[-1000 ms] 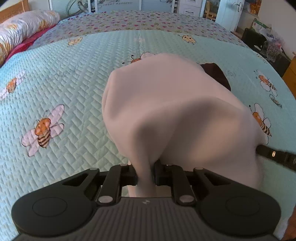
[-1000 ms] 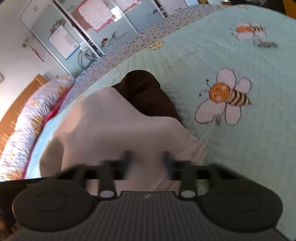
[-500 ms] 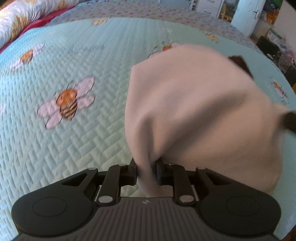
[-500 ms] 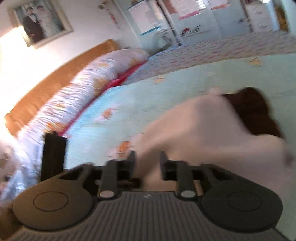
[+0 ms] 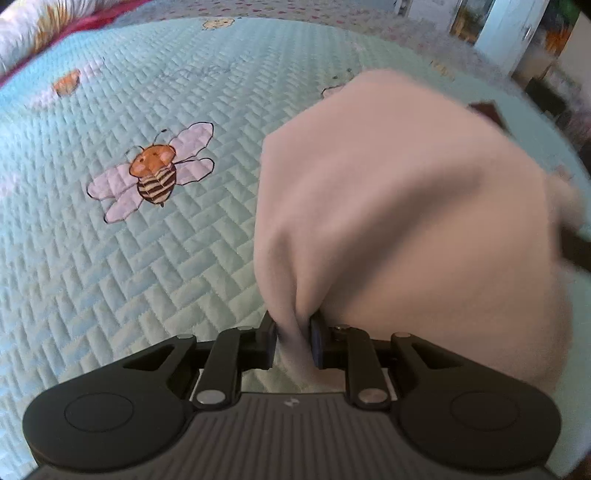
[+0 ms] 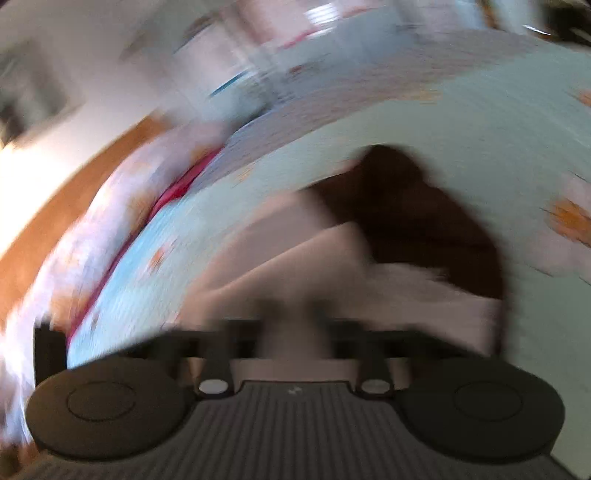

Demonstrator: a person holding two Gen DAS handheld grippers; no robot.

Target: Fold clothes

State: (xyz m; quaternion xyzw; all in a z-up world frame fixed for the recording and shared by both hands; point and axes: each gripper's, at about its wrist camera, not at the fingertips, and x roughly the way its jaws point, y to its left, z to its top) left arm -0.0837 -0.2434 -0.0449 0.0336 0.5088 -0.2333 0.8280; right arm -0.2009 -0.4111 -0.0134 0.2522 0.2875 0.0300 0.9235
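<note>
A cream garment [image 5: 406, 203] hangs bunched over the pale green bedspread [image 5: 147, 277], held up between both grippers. My left gripper [image 5: 293, 332] is shut on a pinched fold at the garment's near edge. In the heavily blurred right wrist view, my right gripper [image 6: 291, 321] is shut on the same cream garment [image 6: 295, 258], with cloth showing between its fingers. A dark brown garment [image 6: 424, 221] lies on the bed just behind the cream one. Only a corner of the brown garment [image 5: 487, 112] peeks out in the left wrist view. The cream cloth hides what lies under it.
The quilted bedspread carries a bee print [image 5: 153, 177] to the left of the garment. A floral duvet [image 5: 22, 29] lies along the bed's far left, by a wooden headboard [image 6: 74, 184]. Furniture and a door [image 5: 509, 33] stand past the bed's far right.
The left gripper has carried its fold of cream cloth lower, and the bee print now lies nearer. The right wrist view has swung across the bed and is now smeared with motion.
</note>
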